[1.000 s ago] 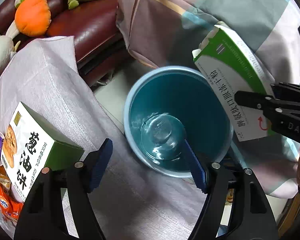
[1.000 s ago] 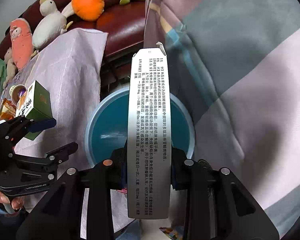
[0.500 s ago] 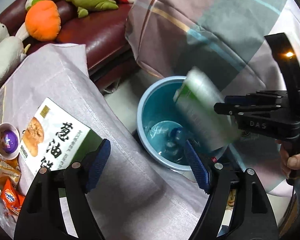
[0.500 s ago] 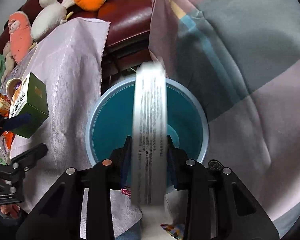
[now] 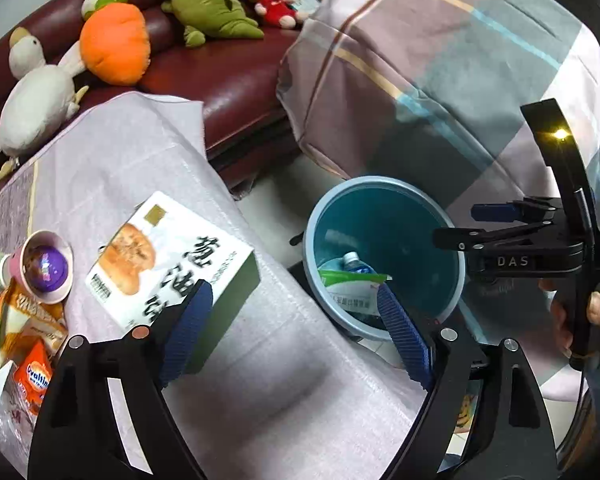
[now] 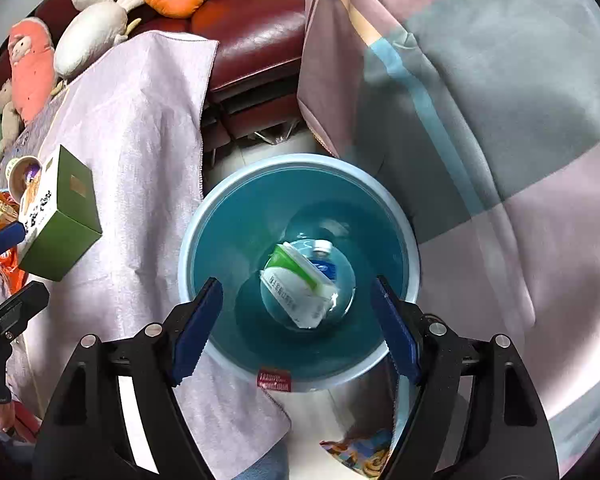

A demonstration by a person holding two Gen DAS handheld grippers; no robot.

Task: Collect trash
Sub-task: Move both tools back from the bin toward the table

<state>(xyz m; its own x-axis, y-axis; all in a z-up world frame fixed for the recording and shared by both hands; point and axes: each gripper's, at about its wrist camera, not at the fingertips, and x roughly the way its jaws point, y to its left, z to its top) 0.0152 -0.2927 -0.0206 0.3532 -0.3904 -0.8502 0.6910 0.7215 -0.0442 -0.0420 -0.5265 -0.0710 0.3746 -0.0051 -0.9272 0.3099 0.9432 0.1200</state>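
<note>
The right claw (image 6: pixel 296 320) hangs wide and empty above the blue bin (image 6: pixel 410 252); its view shows the green-white carton (image 6: pixel 296 284) inside. The left claw (image 5: pixel 290 330), also wide, hovers over the counter (image 5: pixel 260 380) by the biscuit box (image 5: pixel 168 256).

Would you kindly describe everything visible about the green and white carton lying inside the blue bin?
The green and white carton is a flat cardboard box, white with dark printed text and a bright green band along one edge. It lies tilted at the bottom of the blue bin, resting on a clear plastic bottle with a blue label. One end flap looks open and crumpled. Neither gripper touches it.
</note>
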